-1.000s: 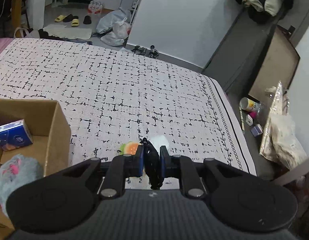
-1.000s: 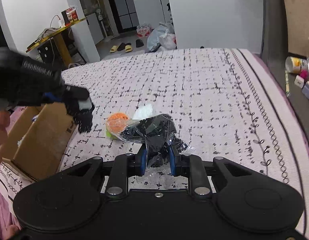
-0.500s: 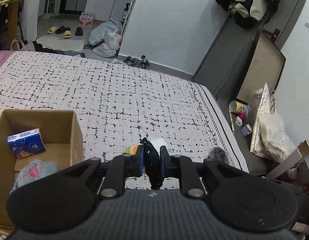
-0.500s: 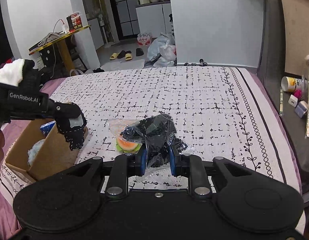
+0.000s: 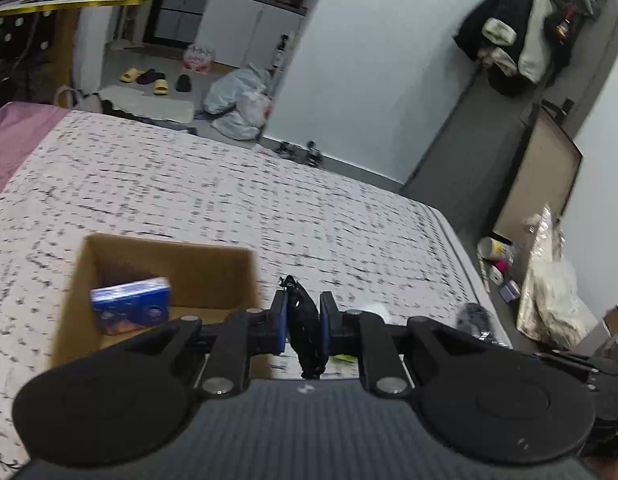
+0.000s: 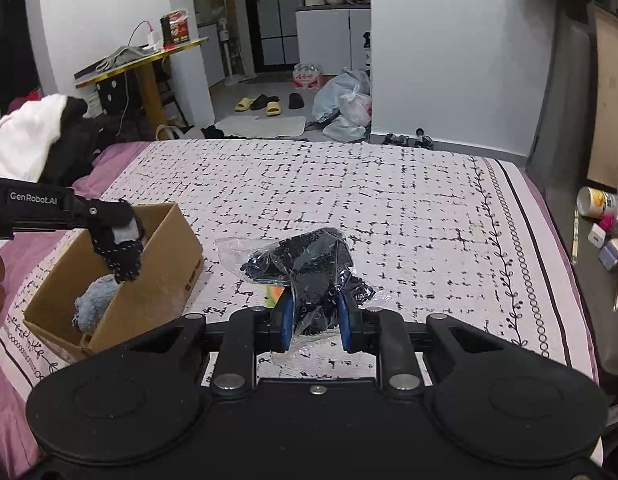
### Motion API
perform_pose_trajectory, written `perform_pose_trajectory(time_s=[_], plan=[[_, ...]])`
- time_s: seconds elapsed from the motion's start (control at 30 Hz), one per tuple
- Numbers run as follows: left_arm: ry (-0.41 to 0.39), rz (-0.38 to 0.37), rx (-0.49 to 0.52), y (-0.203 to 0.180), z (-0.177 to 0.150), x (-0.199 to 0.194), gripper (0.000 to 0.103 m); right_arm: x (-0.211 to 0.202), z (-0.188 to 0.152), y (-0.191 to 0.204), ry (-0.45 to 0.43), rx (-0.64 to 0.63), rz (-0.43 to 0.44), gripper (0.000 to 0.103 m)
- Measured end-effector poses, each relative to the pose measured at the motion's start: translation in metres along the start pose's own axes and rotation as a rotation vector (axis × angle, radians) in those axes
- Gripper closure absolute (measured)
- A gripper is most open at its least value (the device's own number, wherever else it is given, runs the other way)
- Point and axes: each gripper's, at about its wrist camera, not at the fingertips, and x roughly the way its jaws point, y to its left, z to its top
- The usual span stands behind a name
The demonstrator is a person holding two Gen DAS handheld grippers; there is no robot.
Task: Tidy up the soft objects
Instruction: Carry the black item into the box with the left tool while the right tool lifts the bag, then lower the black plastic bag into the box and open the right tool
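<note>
My left gripper [image 5: 304, 328] is shut on a small black cloth [image 5: 305, 332] that hangs between its blue pads. In the right wrist view the left gripper [image 6: 113, 236] holds this black cloth [image 6: 121, 256] over the open cardboard box [image 6: 157, 280]. The box [image 5: 169, 248] holds a blue tissue pack [image 5: 129, 310] and a grey-blue fluffy thing [image 6: 95, 300]. My right gripper [image 6: 315, 312] is shut on a clear plastic bag of black fabric [image 6: 305, 264], a little above the bed. An orange and green soft toy [image 6: 274, 293] peeks out behind the bag.
The bed's black-and-white patterned cover [image 6: 389, 200] stretches ahead, and its right edge [image 6: 549, 240] drops to a floor with small jars and boxes. A pink blanket [image 6: 109, 164] and a white and black clothes pile [image 6: 29, 140] lie left of the box.
My left gripper has carried the black cloth leftward until it hangs over the box. The right gripper has drawn back and risen a little with the bag, which now hides most of the toy.
</note>
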Motion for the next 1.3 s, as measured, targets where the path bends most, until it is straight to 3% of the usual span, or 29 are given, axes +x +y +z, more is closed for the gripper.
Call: perform_pose_trajectory(time_s=[0.5,1.0,1.13,1.23,1.3], plan=[[-0.032,0.070,-0.112,0.079,0.004,-0.032,0.088,0.013,0.025,0.057,0.007,-0.108,0.054,0.081],[-0.021,0.117,-0.171,0.107,0.002,-0.018,0.087,0.028,0.056,0.124,0.006,-0.229,0.135,0.081],[-0.002,0.128,-0.201,0.112,0.003,-0.016,0.077,0.038,0.061,0.143,0.021,-0.266,0.146,0.081],[-0.008,0.117,-0.200,0.110,0.003,-0.021,0.061,0.048,0.062,0.154,0.040,-0.303,0.152,0.081],[-0.023,0.120,-0.187,0.107,0.003,-0.025,0.057,0.054,0.062,0.161,0.053,-0.328,0.151,0.081]])
